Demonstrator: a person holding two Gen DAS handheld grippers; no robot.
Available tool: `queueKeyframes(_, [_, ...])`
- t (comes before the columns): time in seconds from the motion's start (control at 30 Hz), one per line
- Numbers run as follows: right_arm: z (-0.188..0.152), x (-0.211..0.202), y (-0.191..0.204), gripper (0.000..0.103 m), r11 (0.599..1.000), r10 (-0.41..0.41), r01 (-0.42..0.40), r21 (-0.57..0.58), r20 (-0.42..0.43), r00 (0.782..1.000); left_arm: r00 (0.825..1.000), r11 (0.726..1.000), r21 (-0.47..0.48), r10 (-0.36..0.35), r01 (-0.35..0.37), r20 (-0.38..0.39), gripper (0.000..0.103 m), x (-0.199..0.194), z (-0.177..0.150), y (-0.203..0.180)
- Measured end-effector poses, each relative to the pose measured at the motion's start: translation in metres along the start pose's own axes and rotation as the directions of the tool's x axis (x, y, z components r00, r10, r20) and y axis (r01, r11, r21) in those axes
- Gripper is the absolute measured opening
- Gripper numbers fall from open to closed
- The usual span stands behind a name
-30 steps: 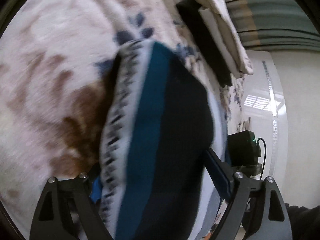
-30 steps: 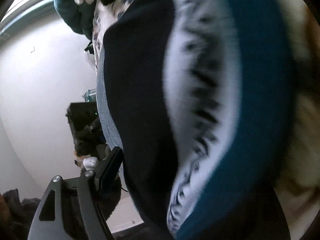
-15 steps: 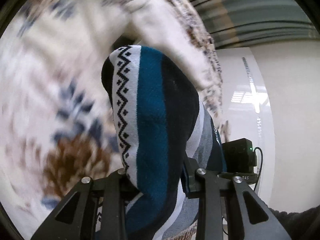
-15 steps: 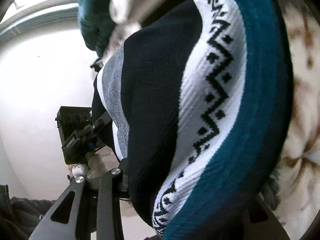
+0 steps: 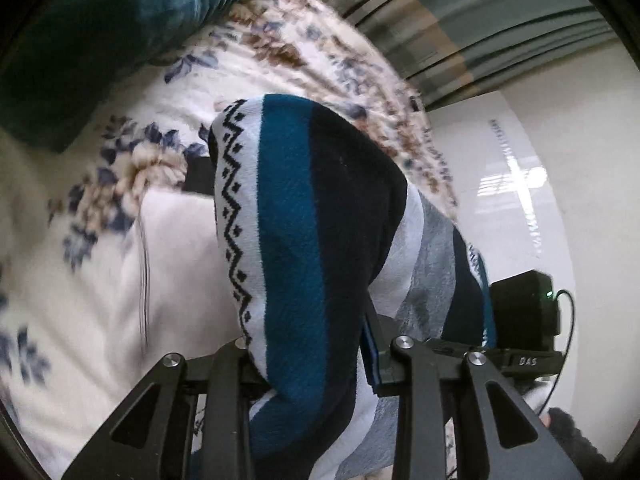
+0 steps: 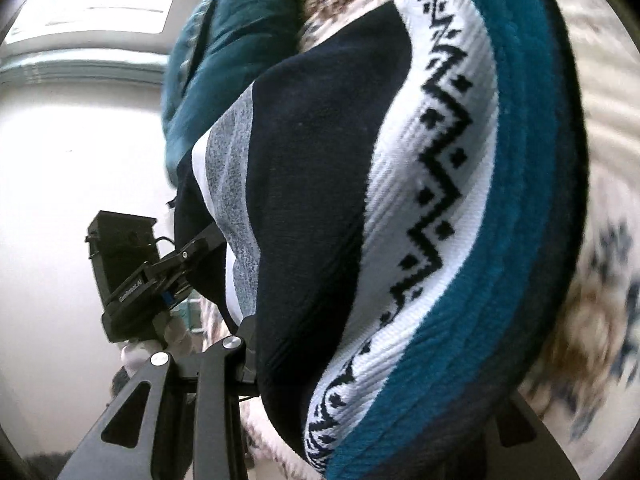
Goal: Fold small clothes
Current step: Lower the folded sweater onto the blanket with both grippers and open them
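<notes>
Striped sweater (image 5: 320, 216): one, centre frame, over the floral bed (image 5: 120, 280).
Left gripper (image 5: 316, 354): clamped on the sweater.
Right gripper (image 6: 360, 380): likewise gripping it.
Teal cushion (image 5: 100, 28): one, upper left.

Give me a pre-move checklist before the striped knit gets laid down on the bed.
1. Left tool clamped on the striped knit: ok.
2. Right tool clamped on the knit: ok, though one finger is hidden by cloth.
3. Knit lifted off the floral blanket: cannot tell; its far end is hidden.
4. Edges aligned between tools: cannot tell.
5. Landing spot free: not ok; a cream garment lies beneath.
6. Teal bedding apart from the knit: ok.
</notes>
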State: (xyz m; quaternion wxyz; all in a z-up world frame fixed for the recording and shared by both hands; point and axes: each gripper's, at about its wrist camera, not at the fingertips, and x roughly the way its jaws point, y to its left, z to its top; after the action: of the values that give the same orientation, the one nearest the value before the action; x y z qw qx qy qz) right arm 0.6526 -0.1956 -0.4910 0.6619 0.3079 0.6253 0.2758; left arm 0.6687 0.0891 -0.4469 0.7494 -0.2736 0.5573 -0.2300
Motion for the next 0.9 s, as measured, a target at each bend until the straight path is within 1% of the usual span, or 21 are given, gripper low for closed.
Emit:
queueKeyframes(0.07, [0.022, 0.010, -0.009, 0.039, 0.999, -0.031, 0.031, 0.015, -0.006, 0.999, 0.998, 0.999, 0.009, 0.045, -0.045, -0.040, 0.029, 0.020, 0.013, 0.011])
queueKeyframes(0.13, [0.043, 0.018, -0.018, 0.039, 0.996, -0.086, 0.086, 0.012, -0.015, 0.996, 0.995, 0.997, 0.028, 0.075, -0.074, -0.063, 0.031, 0.032, 0.018, 0.015])
queueKeyframes(0.23, [0.068, 0.005, -0.038, 0.041, 0.993, -0.119, 0.120, 0.022, -0.025, 0.993, 0.993, 0.994, 0.046, 0.103, -0.100, -0.065, 0.034, 0.028, 0.017, 0.013])
queueKeyframes(0.27, [0.069, 0.001, -0.040, 0.047, 0.991, -0.134, 0.134, 0.022, -0.031, 0.991, 0.993, 0.994, 0.044, 0.104, -0.101, -0.059, 0.034, 0.026, 0.016, 0.011])
queueKeyframes(0.3, [0.074, 0.011, -0.025, 0.052, 0.986, -0.164, 0.165, 0.018, -0.033, 0.986, 0.991, 0.991, 0.053, 0.124, -0.122, -0.041, 0.035, 0.020, 0.012, 0.008])
queueKeyframes(0.33, [0.073, 0.009, -0.021, 0.054, 0.977, -0.211, 0.211, 0.015, -0.026, 0.977, 0.989, 0.987, 0.061, 0.147, -0.145, -0.030, 0.037, 0.019, 0.013, 0.006])
queueKeyframes(0.37, [0.072, 0.007, -0.017, 0.058, 0.970, -0.240, 0.241, 0.014, -0.019, 0.970, 0.980, 0.977, 0.078, 0.201, -0.201, 0.000, 0.039, 0.012, 0.005, 0.001])
queueKeyframes(0.4, [0.070, -0.004, -0.013, 0.067, 0.951, -0.309, 0.309, -0.004, 0.002, 0.951, 0.973, 0.969, 0.081, 0.231, -0.232, 0.019, 0.041, 0.011, 0.006, -0.002])
queueKeyframes(0.47, [0.067, -0.018, -0.001, 0.069, 0.916, -0.398, 0.400, -0.023, 0.067, 0.915, 0.947, 0.943, 0.098, 0.313, -0.319, 0.065, 0.043, 0.006, 0.001, -0.011])
queueKeyframes(0.5, [0.057, -0.028, 0.009, 0.074, 0.873, -0.480, 0.486, -0.033, 0.112, 0.870, 0.927, 0.922, 0.111, 0.361, -0.371, 0.099, 0.043, 0.000, -0.007, -0.019])
queueKeyframes(0.53, [0.050, -0.035, 0.013, 0.077, 0.843, -0.530, 0.537, -0.024, 0.138, 0.837, 0.919, 0.914, 0.114, 0.379, -0.390, 0.113, 0.045, 0.001, -0.005, -0.020])
queueKeyframes(0.57, [0.041, -0.045, 0.018, 0.082, 0.812, -0.573, 0.584, -0.012, 0.175, 0.800, 0.904, 0.899, 0.120, 0.406, -0.422, 0.134, 0.058, -0.003, -0.011, -0.027])
queueKeyframes(0.6, [0.034, -0.048, 0.026, 0.092, 0.792, -0.599, 0.611, -0.001, 0.199, 0.776, 0.892, 0.887, 0.122, 0.427, -0.445, 0.147, 0.067, -0.005, -0.014, -0.031])
queueKeyframes(0.63, [0.027, -0.051, 0.029, 0.097, 0.775, -0.619, 0.632, 0.008, 0.208, 0.757, 0.879, 0.873, 0.128, 0.450, -0.470, 0.158, 0.086, -0.010, -0.020, -0.039])
queueKeyframes(0.67, [0.017, -0.055, 0.033, 0.103, 0.742, -0.656, 0.670, 0.014, 0.219, 0.723, 0.877, 0.870, 0.135, 0.454, -0.475, 0.159, 0.095, -0.010, -0.023, -0.043])
queueKeyframes(0.7, [0.011, -0.053, 0.039, 0.103, 0.712, -0.685, 0.702, 0.015, 0.231, 0.691, 0.872, 0.864, 0.140, 0.461, -0.483, 0.166, 0.097, -0.012, -0.027, -0.047])
queueKeyframes(0.73, [0.003, -0.053, 0.041, 0.103, 0.688, -0.706, 0.726, 0.010, 0.239, 0.666, 0.858, 0.850, 0.146, 0.480, -0.507, 0.184, 0.103, -0.016, -0.033, -0.054])
queueKeyframes(0.77, [-0.008, -0.053, 0.045, 0.103, 0.656, -0.732, 0.755, 0.004, 0.245, 0.635, 0.851, 0.841, 0.153, 0.489, -0.518, 0.193, 0.103, -0.016, -0.037, -0.059])
queueKeyframes(0.8, [-0.020, -0.054, 0.048, 0.103, 0.636, -0.747, 0.771, 0.000, 0.251, 0.616, 0.842, 0.830, 0.162, 0.501, -0.533, 0.202, 0.103, -0.020, -0.042, -0.065])
queueKeyframes(0.83, [-0.028, -0.056, 0.051, 0.103, 0.624, -0.755, 0.781, 0.000, 0.258, 0.603, 0.836, 0.824, 0.166, 0.508, -0.542, 0.209, 0.103, -0.022, -0.045, -0.068])
queueKeyframes(0.9, [-0.046, -0.060, 0.062, 0.103, 0.586, -0.777, 0.810, -0.002, 0.280, 0.563, 0.818, 0.806, 0.169, 0.528, -0.567, 0.229, 0.103, -0.034, -0.058, -0.080])
